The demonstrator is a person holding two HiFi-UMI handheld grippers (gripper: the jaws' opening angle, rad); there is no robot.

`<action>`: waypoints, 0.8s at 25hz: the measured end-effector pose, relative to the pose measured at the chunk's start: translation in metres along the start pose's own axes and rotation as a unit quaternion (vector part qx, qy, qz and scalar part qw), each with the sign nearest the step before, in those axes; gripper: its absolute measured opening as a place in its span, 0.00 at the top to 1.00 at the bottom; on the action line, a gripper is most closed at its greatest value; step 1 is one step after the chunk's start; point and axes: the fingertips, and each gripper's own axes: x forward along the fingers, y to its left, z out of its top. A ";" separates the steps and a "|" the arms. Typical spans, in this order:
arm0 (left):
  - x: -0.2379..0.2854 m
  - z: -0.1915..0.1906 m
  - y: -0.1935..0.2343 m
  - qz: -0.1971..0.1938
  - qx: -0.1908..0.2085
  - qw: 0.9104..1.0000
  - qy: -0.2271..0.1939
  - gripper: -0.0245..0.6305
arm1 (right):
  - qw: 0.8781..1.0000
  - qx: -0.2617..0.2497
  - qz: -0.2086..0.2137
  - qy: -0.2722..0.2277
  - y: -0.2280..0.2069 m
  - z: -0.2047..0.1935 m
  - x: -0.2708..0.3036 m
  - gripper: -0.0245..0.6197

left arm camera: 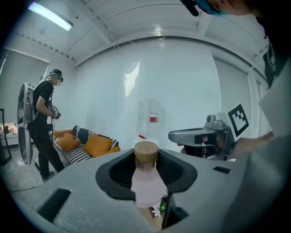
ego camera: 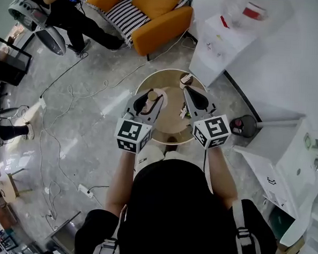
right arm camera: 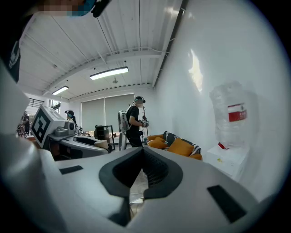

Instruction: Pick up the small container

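Note:
The small container point(left arm camera: 148, 182) is a pale pink bottle with a round wooden cap point(left arm camera: 146, 152). It stands upright between the jaws of my left gripper point(left arm camera: 146, 159), which is shut on it. In the head view the left gripper point(ego camera: 150, 100) holds the container point(ego camera: 152, 95) over the round wooden table point(ego camera: 145, 83). My right gripper point(ego camera: 189, 94) hovers beside it over the table's right half. In the right gripper view its jaws point(right arm camera: 142, 157) are shut with nothing between them. Small items on the table under the right gripper are mostly hidden.
An orange sofa point(ego camera: 155, 16) with striped cushions stands behind the table. A white cabinet point(ego camera: 221, 39) with a clear water jug point(ego camera: 252, 11) is at the back right. Cables point(ego camera: 70, 91) run over the floor on the left. A person point(right arm camera: 134, 120) stands by the sofa.

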 end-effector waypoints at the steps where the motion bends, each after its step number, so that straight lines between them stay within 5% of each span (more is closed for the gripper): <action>1: -0.005 0.000 0.001 0.001 -0.001 1.000 -0.001 0.74 | 1.000 -0.001 0.000 -0.001 0.003 0.001 0.000 0.96; 20: -0.151 -0.037 -0.029 -0.038 0.014 0.999 -0.004 0.74 | 0.998 -0.006 -0.065 -0.003 0.130 -0.020 -0.092 0.96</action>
